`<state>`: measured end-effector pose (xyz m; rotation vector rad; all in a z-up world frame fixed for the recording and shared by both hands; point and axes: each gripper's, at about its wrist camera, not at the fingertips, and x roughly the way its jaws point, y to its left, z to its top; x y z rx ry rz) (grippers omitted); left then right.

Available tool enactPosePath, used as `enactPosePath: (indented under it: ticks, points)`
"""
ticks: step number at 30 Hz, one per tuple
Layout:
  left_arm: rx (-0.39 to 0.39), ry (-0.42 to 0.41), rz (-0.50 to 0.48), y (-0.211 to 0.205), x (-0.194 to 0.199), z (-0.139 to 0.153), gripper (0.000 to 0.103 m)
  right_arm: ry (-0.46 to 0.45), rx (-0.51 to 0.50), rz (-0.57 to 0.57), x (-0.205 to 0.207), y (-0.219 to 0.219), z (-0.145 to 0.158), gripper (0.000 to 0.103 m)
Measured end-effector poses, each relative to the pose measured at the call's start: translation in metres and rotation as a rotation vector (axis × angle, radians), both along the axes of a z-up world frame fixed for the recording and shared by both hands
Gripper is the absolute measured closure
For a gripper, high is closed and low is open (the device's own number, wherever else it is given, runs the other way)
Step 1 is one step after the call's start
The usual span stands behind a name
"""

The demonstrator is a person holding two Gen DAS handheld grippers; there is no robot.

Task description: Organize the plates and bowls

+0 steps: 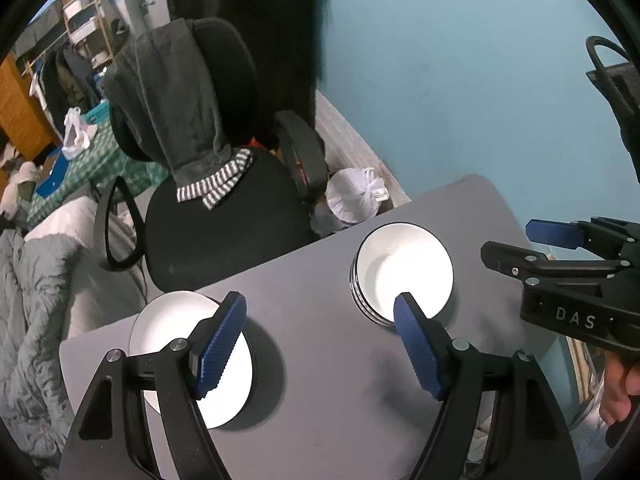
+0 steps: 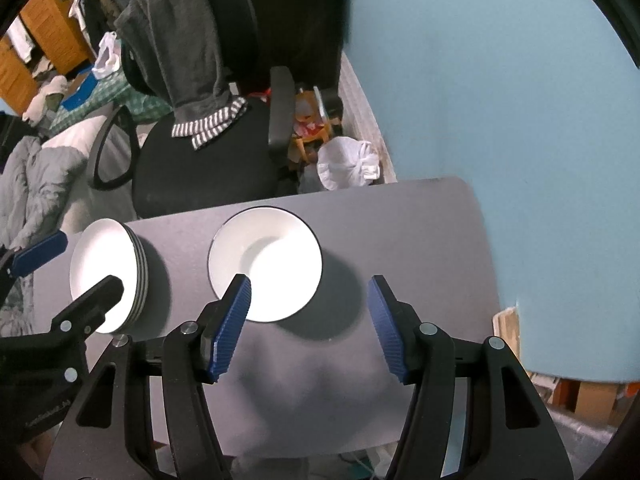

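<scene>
— Plates (image 1: 188, 344) first. Where do they sit?

— Lower left of my left view: a white stack on the grey table (image 1: 320, 380), partly behind my left claw's (image 1: 320, 316) near finger. In the right view the same stack (image 2: 106, 276) lies at the left edge, its dark rims showing along the side.

— And the bowls?

— Bowls (image 1: 404, 272) right of centre in the left view, stacked, white inside with dark rims. My left claw's other fingertip overlaps their near edge in the picture; whether it touches, I cannot tell. From the right view only the top bowl (image 2: 266, 262) shows, at centre, casting a dark shadow toward the right.

— State of the claws?

— Left claw: fingers wide apart, nothing between them but bare table. Right claw (image 2: 310, 308): also spread, empty, above the table (image 2: 420, 240) with its left pad overlapping the bowl's near rim in the picture. It shows again at the right edge of the left view (image 1: 520, 246), pads apart.

— Surroundings?

— Chair (image 1: 224, 216) beyond the table, grey cloth (image 1: 176, 100) draped over its back. White bag (image 1: 354, 196) on the floor by the blue wall (image 1: 460, 80).
</scene>
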<state>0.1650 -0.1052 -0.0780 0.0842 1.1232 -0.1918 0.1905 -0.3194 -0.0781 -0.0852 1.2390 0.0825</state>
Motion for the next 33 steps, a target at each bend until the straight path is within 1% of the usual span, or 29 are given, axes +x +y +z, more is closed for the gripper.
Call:
enactPosePath:
  ticks: [2,7,14,19,26,31,33]
  points:
    - [-0.011,0.007,0.013,-0.002,0.002,-0.003,0.025,0.007,0.006,0.015,0.007,-0.002,-0.004,0.042]
    - [-0.024,0.067,0.051,-0.005,0.017,-0.018,0.025,0.040,0.019,0.045,0.024,-0.008,-0.018,0.040]
    - [0.011,0.102,0.082,-0.010,0.029,-0.041,0.025,0.098,0.033,0.086,0.046,-0.016,-0.043,0.040]
    - [-0.016,0.150,0.113,-0.014,0.037,-0.061,0.025,0.141,0.061,0.107,0.058,-0.026,-0.061,0.040]
    - [-0.020,0.219,0.144,-0.023,0.047,-0.091,0.025,0.231,0.116,0.126,0.070,-0.034,-0.093,0.039]
    - [-0.068,0.290,0.164,-0.028,0.052,-0.110,0.025,0.275,0.150,0.144,0.076,-0.034,-0.112,0.039]
    - [-0.066,0.301,0.178,-0.028,0.052,-0.114,0.025,0.287,0.162,0.158,0.077,-0.032,-0.117,0.039]
